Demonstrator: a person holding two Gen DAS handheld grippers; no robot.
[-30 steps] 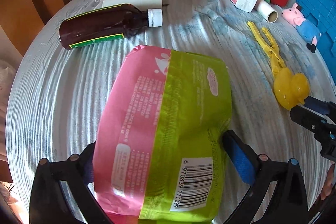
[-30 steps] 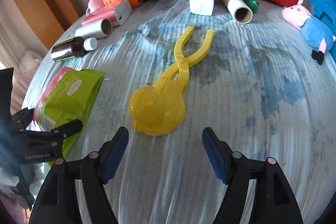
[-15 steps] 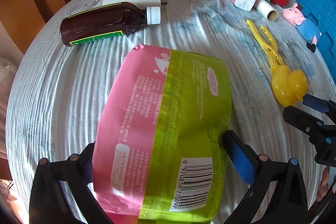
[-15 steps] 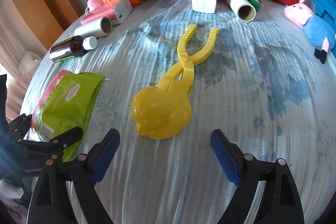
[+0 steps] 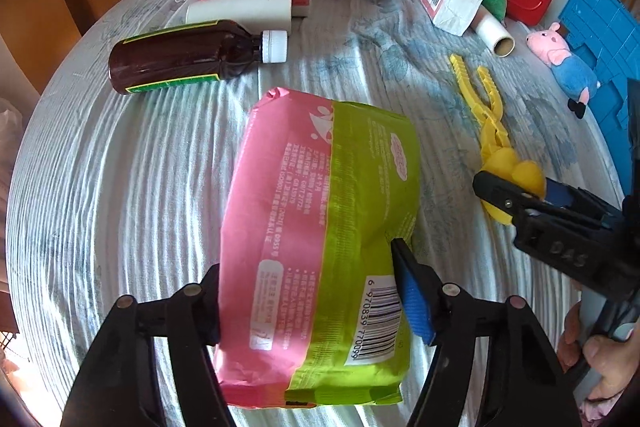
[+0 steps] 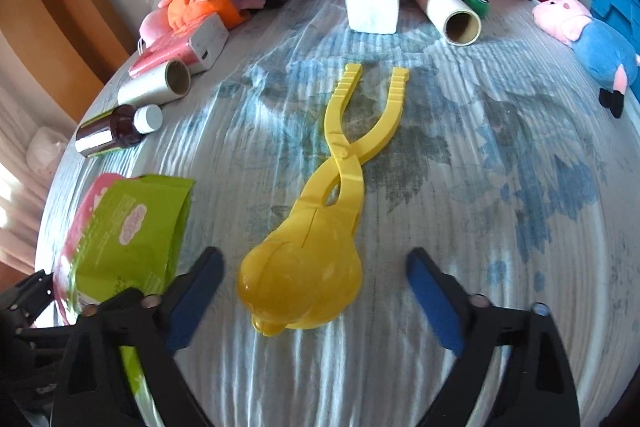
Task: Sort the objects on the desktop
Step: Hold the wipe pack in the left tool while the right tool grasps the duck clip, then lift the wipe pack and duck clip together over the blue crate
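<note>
fingers of the left gripper are clamped on the pink-and-green packet, left of the yellow snowball clamp. right gripper fingers stand apart, straddling its ball end on the tabletop; best to lower squarely, then close gently.

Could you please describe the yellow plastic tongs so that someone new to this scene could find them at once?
Look at the middle of the cloth-covered table, in front of the row of plush toys. Just ahead of the open right gripper lie the yellow tongs. They alone are all yellow, with two ridged handles crossing into a rounded duck-shaped mould.
</note>
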